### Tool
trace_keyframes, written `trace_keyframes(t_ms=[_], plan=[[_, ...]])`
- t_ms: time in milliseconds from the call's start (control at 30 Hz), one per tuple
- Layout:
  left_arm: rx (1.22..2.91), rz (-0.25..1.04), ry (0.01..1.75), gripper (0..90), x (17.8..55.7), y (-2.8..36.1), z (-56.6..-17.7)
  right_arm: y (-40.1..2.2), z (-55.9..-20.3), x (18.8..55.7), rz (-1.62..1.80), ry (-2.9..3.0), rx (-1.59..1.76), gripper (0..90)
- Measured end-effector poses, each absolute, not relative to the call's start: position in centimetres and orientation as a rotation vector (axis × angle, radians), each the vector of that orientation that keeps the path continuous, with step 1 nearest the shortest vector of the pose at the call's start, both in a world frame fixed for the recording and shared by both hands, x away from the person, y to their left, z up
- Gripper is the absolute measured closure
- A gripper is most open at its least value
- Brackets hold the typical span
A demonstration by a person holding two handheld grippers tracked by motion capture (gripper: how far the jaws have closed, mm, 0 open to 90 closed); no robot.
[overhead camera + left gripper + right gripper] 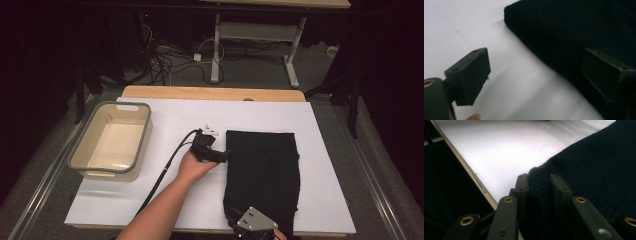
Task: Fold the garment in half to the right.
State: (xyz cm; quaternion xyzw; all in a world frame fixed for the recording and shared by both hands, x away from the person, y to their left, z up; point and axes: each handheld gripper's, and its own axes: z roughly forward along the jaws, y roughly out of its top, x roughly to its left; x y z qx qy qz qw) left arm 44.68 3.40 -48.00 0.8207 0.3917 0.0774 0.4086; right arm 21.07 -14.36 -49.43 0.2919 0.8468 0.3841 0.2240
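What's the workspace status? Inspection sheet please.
Surface: white board on a wooden table, flat.
Job's things: dark knit garment, folded, lying at the right.
Clutter: beige bin at the left, nothing seen inside.
Grippers: left gripper open at the garment's left edge; right gripper shut on its near corner.
Cables: black cable trails from the left gripper; more on the floor.
Surroundings: dark room, desk frame behind.

No readable text, label, brand, number or sign anywhere.
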Motion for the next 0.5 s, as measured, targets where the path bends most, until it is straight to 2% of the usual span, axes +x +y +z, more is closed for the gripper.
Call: trace_keyframes(t_ms=[233, 367, 500], plan=[[2.092, 0.152, 1.094, 13.7, 47.5, 0.7, -47.9, -14.3, -49.5, 21.0, 1.055, 2.335, 0.801, 71.3], [2.072, 0.215, 1.135, 33.2, 47.2, -0.1, -48.0, -14.2, -49.5, 20.9, 1.056, 2.328, 0.794, 71.3], [2.048, 0.181, 1.112, 56.0, 46.7, -0.7, -48.1, -14.3, -49.6, 20.9, 1.052, 2.326, 0.776, 71.3]])
